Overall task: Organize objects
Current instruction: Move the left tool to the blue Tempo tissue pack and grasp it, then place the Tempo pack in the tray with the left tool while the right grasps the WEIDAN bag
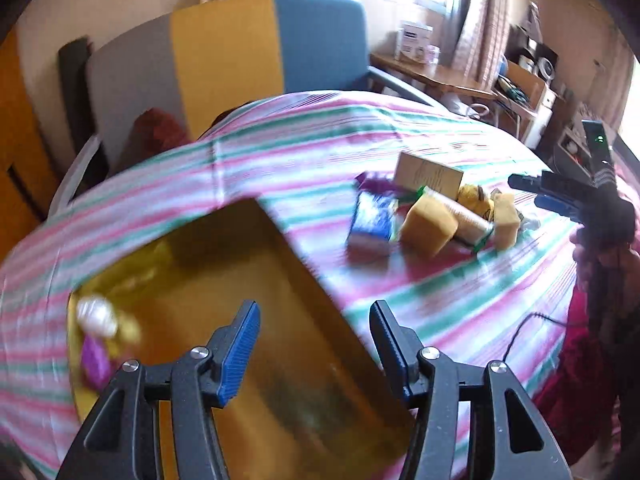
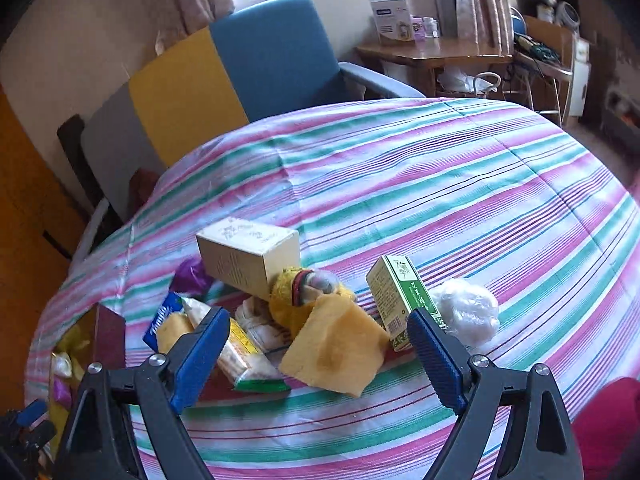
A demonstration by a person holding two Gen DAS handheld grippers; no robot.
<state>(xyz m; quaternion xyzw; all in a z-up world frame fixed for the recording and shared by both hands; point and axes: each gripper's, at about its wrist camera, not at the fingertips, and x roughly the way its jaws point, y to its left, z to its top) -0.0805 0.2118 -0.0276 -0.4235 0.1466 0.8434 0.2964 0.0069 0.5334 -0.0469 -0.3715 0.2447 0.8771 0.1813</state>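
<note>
Below my left gripper (image 1: 314,344), through its wrist camera, sits an open yellow-brown box (image 1: 280,320) on the striped bedcover (image 1: 312,152). Its floor is mostly bare; in its far left corner lie a white wrapped lump (image 1: 96,314), something purple (image 1: 94,356) and some yellow wrapping, all blurred. My left jaws stand apart above the box with nothing between them. Well beyond the box, to the right, the pile waiting to be sorted lies on the cover: a blue packet (image 1: 370,220), a yellow sponge (image 1: 428,224), a long cream packet, a yellow plush toy (image 1: 474,198) and a tan carton (image 1: 430,178) whose print I cannot read. My right gripper (image 1: 538,192) shows at the right edge, held in a hand (image 1: 600,256), pointing toward that pile.

From the right wrist camera, my right gripper (image 2: 316,344) hangs over the same pile, jaws spread wide and gripping nothing. Between and beyond them lie a yellow sponge (image 2: 336,352), the yellow plush toy (image 2: 300,292), a cream carton (image 2: 248,256) with fine print too small to read, and a green-and-white box (image 2: 396,304) bearing a barcode. A clear crumpled bag (image 2: 466,312) lies just beside that box. The blue packet (image 2: 160,320) carries slanted white lettering that I cannot make out for certain. A long packet with a yellow label (image 2: 236,348) lies just behind my left fingertip. At the far left edge the box's rim (image 2: 108,332) shows, with the wrapped bits inside.
</note>
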